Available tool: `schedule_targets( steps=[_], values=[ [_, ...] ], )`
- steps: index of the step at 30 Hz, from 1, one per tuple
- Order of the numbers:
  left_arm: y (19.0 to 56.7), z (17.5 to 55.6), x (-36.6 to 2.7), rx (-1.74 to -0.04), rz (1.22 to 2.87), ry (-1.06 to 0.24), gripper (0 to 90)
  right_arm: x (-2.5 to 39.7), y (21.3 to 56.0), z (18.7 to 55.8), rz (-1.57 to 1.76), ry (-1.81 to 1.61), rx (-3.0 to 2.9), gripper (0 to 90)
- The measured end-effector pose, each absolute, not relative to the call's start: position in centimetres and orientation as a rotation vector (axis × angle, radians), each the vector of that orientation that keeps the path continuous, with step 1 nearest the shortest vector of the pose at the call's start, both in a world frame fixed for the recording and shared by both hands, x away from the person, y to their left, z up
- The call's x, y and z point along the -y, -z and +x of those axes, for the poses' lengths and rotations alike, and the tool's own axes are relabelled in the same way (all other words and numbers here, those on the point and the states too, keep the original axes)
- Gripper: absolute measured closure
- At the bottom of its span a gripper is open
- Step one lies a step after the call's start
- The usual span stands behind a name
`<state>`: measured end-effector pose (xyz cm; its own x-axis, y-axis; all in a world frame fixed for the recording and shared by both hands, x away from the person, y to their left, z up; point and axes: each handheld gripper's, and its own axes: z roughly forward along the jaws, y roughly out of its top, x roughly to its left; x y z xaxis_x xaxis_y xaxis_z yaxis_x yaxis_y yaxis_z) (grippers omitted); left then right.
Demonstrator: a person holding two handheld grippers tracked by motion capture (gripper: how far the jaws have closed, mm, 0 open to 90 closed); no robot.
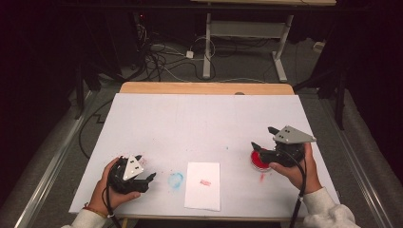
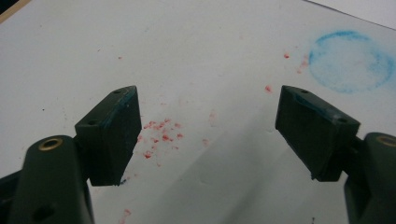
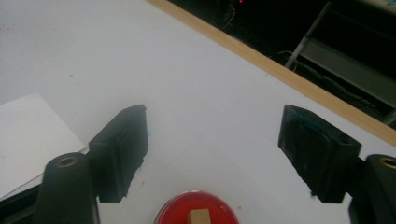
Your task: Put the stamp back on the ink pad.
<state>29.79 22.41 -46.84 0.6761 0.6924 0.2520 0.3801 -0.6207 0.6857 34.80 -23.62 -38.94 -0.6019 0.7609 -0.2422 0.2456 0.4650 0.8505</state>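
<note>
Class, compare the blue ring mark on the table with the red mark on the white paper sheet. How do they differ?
The blue ring mark is a round, faded smudge printed straight on the table cover; the red mark is smaller, roughly oblong, and sits on the paper sheet. The blue one lies nearer the left gripper. Both look like ink stains.

High view overlooks the table (image 1: 204, 118); both tool cameras skim it closely.

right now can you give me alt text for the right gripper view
The right hand-held gripper has its two black jaws spread wide over a white table cover, empty, with a round red ink pad and a small wooden block on it at the bottom edge between them. A white paper sheet lies at left, and the table's wooden edge runs behind.
</note>
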Motion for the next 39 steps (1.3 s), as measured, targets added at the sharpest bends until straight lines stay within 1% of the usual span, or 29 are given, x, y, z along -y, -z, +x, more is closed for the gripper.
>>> schedule_targets(
  steps=[5,14,19,25,39],
  values=[
    [46.8,29.8,-22.4,-0.822,2.284,-0.677,21.9,23.5,38.8,34.5,0.833,-1.113,-2.037,18.3],
    [46.8,29.8,-22.4,-0.822,2.285,-0.679,21.9,23.4,38.8,33.5,0.793,-1.101,-2.007,18.3],
    [46.8,29.7,-22.4,-0.824,2.284,-0.680,21.8,23.4,38.6,32.8,0.766,-1.106,-1.986,16.3],
    [46.8,29.7,-22.4,-0.824,2.282,-0.677,21.8,23.4,38.5,31.9,0.720,-1.110,-1.964,16.2],
    [46.8,29.7,-22.3,-0.824,2.280,-0.676,21.8,24.1,39.2,30.7,0.703,-1.106,-1.960,16.6]
  ],
)
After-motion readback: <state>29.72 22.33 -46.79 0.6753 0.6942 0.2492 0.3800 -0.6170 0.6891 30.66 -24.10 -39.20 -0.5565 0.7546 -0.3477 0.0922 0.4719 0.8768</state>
